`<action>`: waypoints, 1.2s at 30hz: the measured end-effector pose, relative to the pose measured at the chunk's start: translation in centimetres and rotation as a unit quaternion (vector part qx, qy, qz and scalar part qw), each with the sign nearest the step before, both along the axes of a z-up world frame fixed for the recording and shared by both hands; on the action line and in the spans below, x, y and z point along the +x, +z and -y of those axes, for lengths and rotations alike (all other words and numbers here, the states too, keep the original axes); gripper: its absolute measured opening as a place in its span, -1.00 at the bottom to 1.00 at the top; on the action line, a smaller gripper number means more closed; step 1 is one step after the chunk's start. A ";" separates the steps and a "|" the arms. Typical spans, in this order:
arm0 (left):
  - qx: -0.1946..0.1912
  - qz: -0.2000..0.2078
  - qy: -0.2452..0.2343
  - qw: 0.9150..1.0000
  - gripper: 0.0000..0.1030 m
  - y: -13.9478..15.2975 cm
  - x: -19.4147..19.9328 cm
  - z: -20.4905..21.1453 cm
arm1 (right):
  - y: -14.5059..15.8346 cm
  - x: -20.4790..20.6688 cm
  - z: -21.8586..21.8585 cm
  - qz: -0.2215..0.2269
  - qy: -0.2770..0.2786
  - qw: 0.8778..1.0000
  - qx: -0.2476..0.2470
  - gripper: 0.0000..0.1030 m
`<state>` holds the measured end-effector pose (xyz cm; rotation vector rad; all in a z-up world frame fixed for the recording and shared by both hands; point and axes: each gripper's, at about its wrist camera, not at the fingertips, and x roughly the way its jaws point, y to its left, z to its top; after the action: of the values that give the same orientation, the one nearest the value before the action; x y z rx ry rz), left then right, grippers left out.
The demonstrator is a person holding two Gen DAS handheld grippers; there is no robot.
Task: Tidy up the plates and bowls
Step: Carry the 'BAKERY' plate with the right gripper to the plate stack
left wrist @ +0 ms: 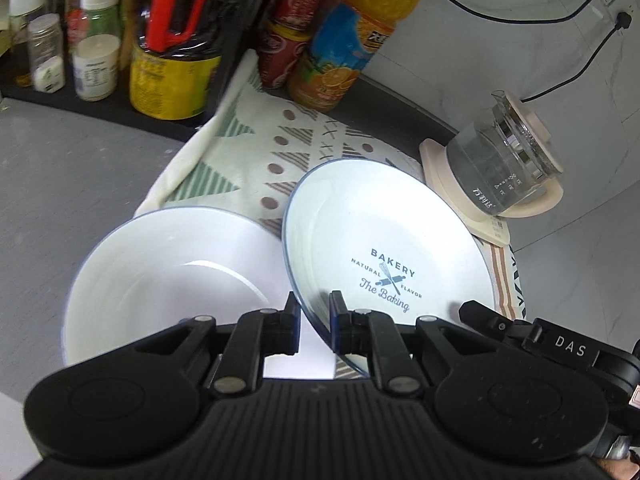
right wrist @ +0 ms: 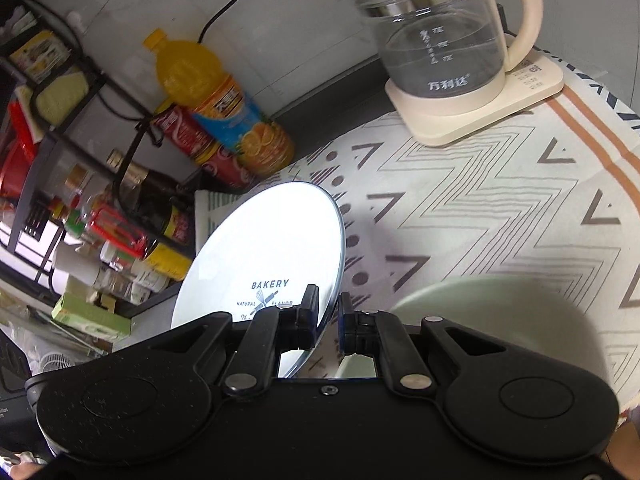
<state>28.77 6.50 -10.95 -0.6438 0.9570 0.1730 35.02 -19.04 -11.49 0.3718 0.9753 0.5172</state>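
Observation:
A white plate with a blue rim and "BAKERY" print (left wrist: 384, 240) is held tilted above the patterned cloth; it also shows in the right wrist view (right wrist: 264, 240). My left gripper (left wrist: 315, 316) has its jaws on either side of the plate's near rim. My right gripper (right wrist: 329, 316) straddles the plate's rim from the other side, and its black finger (left wrist: 484, 318) shows at the plate's right edge in the left wrist view. A plain white bowl (left wrist: 160, 276) sits lower left of the plate. A pale green bowl (right wrist: 500, 316) sits on the cloth right of my right gripper.
A glass kettle on a cream base (left wrist: 500, 172) stands at the back right (right wrist: 440, 52). Bottles and cans, with an orange juice bottle (left wrist: 352, 40), crowd the back wall beside a black rack of condiments (right wrist: 60, 160). The patterned cloth (right wrist: 500, 200) covers the grey counter (left wrist: 60, 184).

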 end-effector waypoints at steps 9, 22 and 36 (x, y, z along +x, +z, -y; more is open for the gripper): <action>-0.003 -0.001 0.012 1.000 -0.76 -0.4 -3.4 -1.4 | -0.3 -2.8 -1.5 0.003 0.014 1.000 -0.008 -0.83; -0.011 -0.007 0.028 1.000 -0.76 -1.6 -7.3 -3.0 | -0.7 -6.1 -4.0 0.018 0.046 0.998 -0.033 -0.82; -0.030 -0.029 0.035 0.999 -0.76 -3.9 -9.0 -3.7 | -2.0 -8.0 -5.1 0.002 0.052 0.997 -0.064 -0.83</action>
<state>19.73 10.19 -14.85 -0.7309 0.9989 0.2262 27.05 -13.95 -13.50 0.2054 1.0232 0.5464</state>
